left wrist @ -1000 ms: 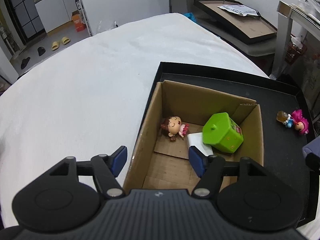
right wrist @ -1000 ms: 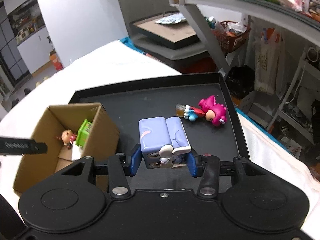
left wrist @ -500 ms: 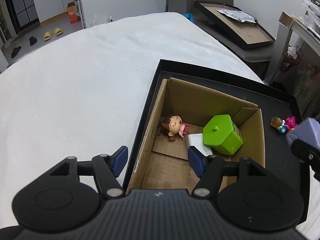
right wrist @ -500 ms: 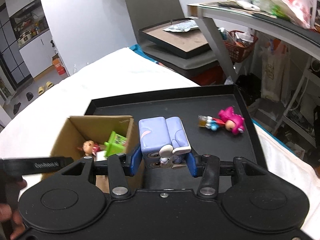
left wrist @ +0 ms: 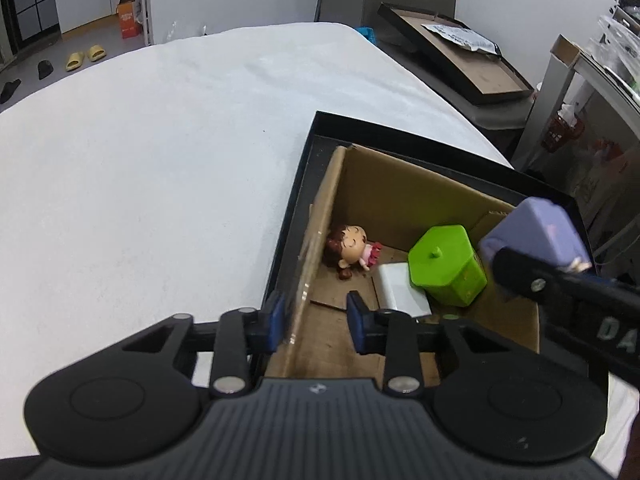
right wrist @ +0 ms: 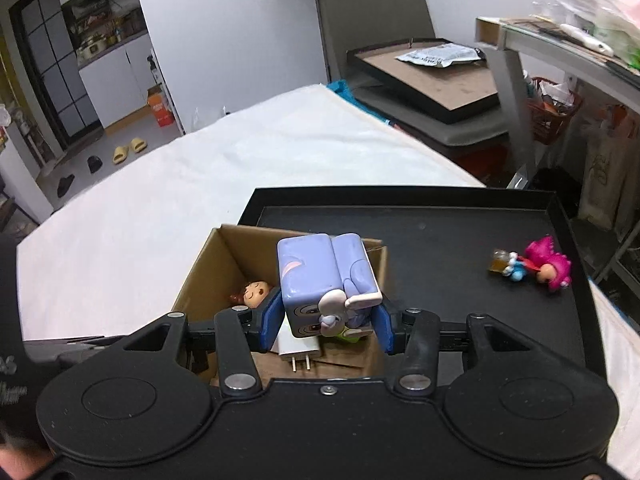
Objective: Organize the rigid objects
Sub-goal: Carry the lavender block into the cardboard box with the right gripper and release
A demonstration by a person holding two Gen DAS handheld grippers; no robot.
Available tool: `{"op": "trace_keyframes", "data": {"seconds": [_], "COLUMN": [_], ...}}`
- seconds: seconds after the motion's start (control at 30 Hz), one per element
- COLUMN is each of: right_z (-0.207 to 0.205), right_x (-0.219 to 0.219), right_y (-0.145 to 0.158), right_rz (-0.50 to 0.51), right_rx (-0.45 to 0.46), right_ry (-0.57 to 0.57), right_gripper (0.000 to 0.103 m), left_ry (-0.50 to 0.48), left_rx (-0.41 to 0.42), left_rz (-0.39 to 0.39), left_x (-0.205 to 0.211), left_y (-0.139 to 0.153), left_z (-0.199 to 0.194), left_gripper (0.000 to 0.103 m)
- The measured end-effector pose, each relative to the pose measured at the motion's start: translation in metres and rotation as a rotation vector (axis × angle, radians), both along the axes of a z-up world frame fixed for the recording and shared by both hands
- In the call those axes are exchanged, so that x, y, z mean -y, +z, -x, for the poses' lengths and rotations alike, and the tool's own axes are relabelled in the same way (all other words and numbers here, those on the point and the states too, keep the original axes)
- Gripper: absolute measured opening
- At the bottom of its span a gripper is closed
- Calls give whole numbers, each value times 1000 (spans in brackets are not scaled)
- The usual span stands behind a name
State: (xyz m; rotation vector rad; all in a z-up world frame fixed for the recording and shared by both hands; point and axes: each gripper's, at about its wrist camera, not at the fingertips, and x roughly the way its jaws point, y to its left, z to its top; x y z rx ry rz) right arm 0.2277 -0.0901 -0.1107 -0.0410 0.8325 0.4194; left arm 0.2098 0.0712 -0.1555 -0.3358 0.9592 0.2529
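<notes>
An open cardboard box [left wrist: 400, 196] stands on a black tray [left wrist: 304, 184]. Inside lie a brown-haired doll [left wrist: 352, 246], a white charger [left wrist: 400, 292] and a green hexagonal toy [left wrist: 446, 264]. My left gripper [left wrist: 316, 318] is open, its jaws straddling the box's left wall, one pad outside and one inside. My right gripper [right wrist: 326, 320] is shut on a purple block toy [right wrist: 320, 276] and holds it above the box [right wrist: 216, 256]; the toy also shows in the left wrist view [left wrist: 536, 232]. A pink figure [right wrist: 548, 266] lies on the tray [right wrist: 440, 236] to the right.
The tray sits at the right edge of a white-covered table [left wrist: 160, 152]. Beyond the table stand a grey chair with another flat tray [right wrist: 436, 76] and a cluttered metal shelf [right wrist: 560, 40]. Slippers lie on the floor at the far left.
My right gripper has carried the purple toy left, from over the tray to over the box. My left gripper has moved forward so its jaws now straddle the box's left wall.
</notes>
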Motion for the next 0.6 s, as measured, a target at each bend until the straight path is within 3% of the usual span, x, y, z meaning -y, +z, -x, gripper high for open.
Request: {"op": "trace_keyframes", "data": {"seconds": [0.17,0.6], "right_z": [-1,-15], "right_x": [-18,-34], "right_y": [-10,-30], "right_rz": [8,-25], "right_rx": [-25,-108], "right_ry": [8,-40], "right_gripper": [46,46], "left_ry": [4,-7], "left_rx": [15,33], "left_rz": [30,80], "left_x": [-13,-23], "left_y": [-4,-7], "left_z": [2,7], "left_gripper": [13,13]}}
